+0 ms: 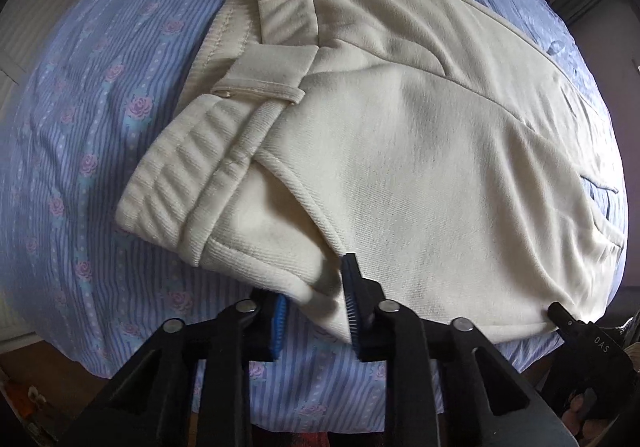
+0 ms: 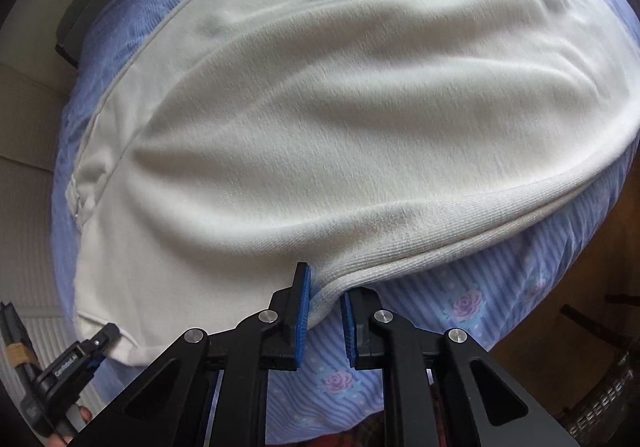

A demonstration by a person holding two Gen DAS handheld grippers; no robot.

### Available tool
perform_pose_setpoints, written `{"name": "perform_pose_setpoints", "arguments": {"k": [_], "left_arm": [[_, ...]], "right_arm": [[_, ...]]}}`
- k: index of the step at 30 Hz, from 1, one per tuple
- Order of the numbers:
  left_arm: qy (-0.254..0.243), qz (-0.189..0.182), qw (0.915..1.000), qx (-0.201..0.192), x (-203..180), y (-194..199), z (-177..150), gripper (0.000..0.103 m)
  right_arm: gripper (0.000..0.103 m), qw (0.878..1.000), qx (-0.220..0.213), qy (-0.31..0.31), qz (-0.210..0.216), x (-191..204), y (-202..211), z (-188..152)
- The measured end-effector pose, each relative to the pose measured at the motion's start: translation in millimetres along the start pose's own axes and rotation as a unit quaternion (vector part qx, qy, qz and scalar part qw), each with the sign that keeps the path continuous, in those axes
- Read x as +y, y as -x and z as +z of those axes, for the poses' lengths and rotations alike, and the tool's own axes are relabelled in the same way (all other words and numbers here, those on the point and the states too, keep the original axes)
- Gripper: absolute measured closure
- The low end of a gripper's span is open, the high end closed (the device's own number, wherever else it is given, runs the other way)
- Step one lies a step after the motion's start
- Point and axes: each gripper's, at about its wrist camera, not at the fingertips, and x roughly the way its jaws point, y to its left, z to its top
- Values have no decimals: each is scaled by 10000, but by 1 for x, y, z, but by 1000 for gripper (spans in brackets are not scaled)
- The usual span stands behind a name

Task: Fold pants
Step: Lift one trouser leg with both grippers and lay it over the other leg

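Observation:
Cream pants (image 1: pixel 400 135) lie on a bed with a blue striped, rose-print sheet (image 1: pixel 80 175). The waistband (image 1: pixel 192 171) with belt loops is at the left in the left wrist view. My left gripper (image 1: pixel 316 307) stands open around the near edge of the pants just below the waistband. In the right wrist view the pants (image 2: pixel 320 119) stretch away, both legs reaching the far right. My right gripper (image 2: pixel 326 307) stands open around the near folded edge of the leg. Each gripper shows in the other's view: the right one (image 1: pixel 568 321), the left one (image 2: pixel 100 339).
The sheet (image 2: pixel 460 307) shows bare in front of the pants. The bed's near edge drops to a brown floor (image 2: pixel 560 327). A wicker object (image 2: pixel 612 399) stands at the lower right. Pale furniture (image 2: pixel 24 127) lies beyond the bed's left side.

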Motion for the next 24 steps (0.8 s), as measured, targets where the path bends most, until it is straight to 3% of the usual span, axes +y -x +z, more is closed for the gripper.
{"name": "perform_pose_setpoints", "arguments": {"k": [5, 11, 17, 24], "left_arm": [[9, -189, 9995, -239, -6, 35, 9, 93], [120, -418, 9960, -782, -15, 88, 33, 94], [412, -455, 9901, -1263, -25, 116, 91, 95], [639, -422, 9849, -1551, -32, 102, 175, 94]], "right_arm": [[89, 9982, -449, 402, 35, 21, 44, 18], [89, 9934, -931, 551, 383, 37, 94, 59], [90, 9826, -1400, 1057, 613, 80, 112, 116], [90, 9729, -1541, 1550, 760, 137, 90, 206]]}}
